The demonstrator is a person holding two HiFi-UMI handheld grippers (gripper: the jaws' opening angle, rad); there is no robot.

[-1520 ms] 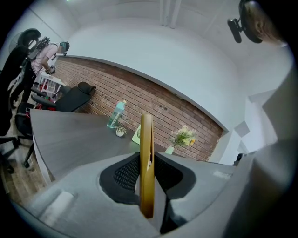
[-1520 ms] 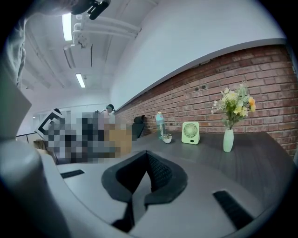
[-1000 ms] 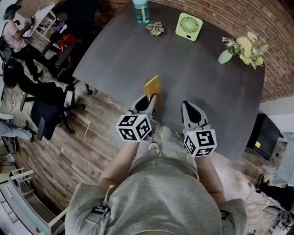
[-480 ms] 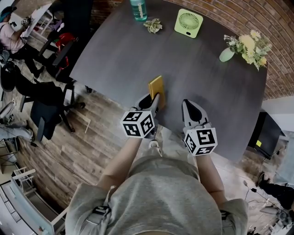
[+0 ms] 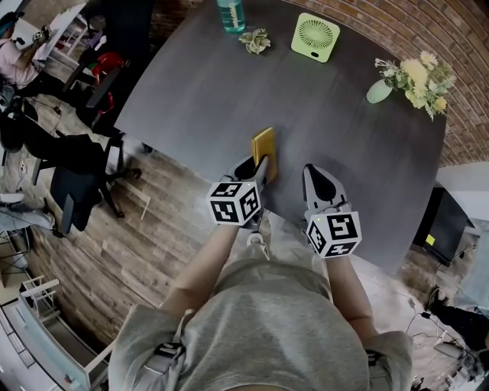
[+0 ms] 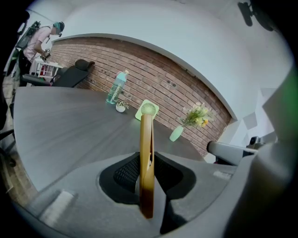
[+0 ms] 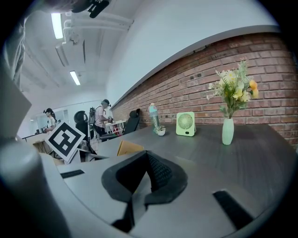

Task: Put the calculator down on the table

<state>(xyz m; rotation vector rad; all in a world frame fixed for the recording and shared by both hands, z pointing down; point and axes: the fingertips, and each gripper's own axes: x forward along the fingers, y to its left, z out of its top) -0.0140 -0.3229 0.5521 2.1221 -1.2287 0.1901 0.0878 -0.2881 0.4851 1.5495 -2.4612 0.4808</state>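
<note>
one calculator (image 5: 264, 143), clamped on edge by the left gripper's (image 5: 258, 166) fingers (right gripper's (image 5: 314, 176) shut, empty), could be toppled if released upright onto the surface (image 5: 191, 92).

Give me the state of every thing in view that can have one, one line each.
calculator: on edge, clamped, not yet lying on the table
left tool: shut on the calculator
right tool: shut, empty
fan: standing upright; running or not, cannot tell
bottle: upright, cap on
vase: upright, holding flowers
</note>
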